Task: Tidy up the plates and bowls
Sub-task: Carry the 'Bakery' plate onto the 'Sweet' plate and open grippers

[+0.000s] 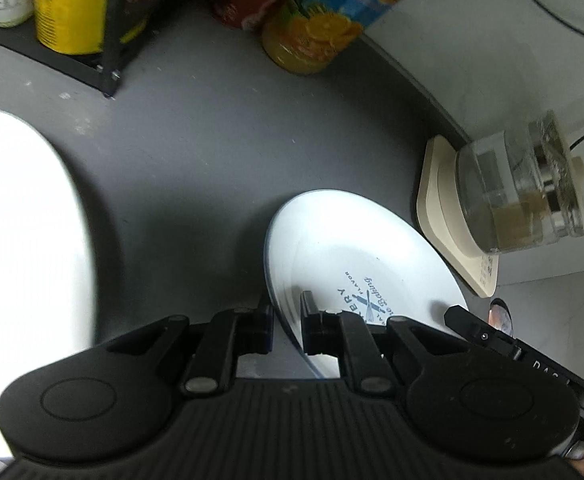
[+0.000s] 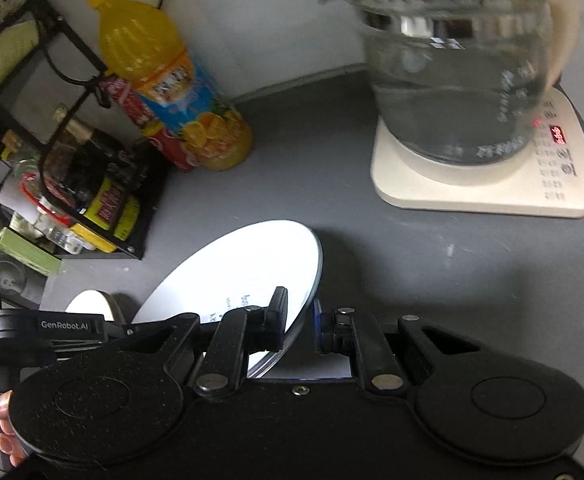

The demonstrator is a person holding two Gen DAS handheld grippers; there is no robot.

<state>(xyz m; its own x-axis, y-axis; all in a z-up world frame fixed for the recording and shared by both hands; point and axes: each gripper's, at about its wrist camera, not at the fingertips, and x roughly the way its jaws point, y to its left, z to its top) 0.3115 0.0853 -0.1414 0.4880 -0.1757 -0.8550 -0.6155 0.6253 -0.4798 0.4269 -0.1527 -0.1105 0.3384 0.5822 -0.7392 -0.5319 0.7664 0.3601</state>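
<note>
A white plate with a blue printed logo [image 1: 356, 264] is held tilted above the grey counter by both grippers. My left gripper [image 1: 286, 316] is shut on its left rim, one finger on each face. My right gripper [image 2: 298, 316] is shut on the opposite rim of the same plate [image 2: 236, 272]. A second white plate [image 1: 20, 248], overexposed, lies at the left in the left wrist view. The right gripper's fingertip shows beyond the plate in the left wrist view [image 1: 458, 316].
A glass kettle on a cream base [image 2: 488, 184] stands at the right. An orange juice bottle [image 2: 172, 92] and a red bottle stand by the wall. A black wire rack with jars and bottles [image 2: 72, 184] stands at the left. A small round white dish [image 2: 90, 306] lies beside the rack.
</note>
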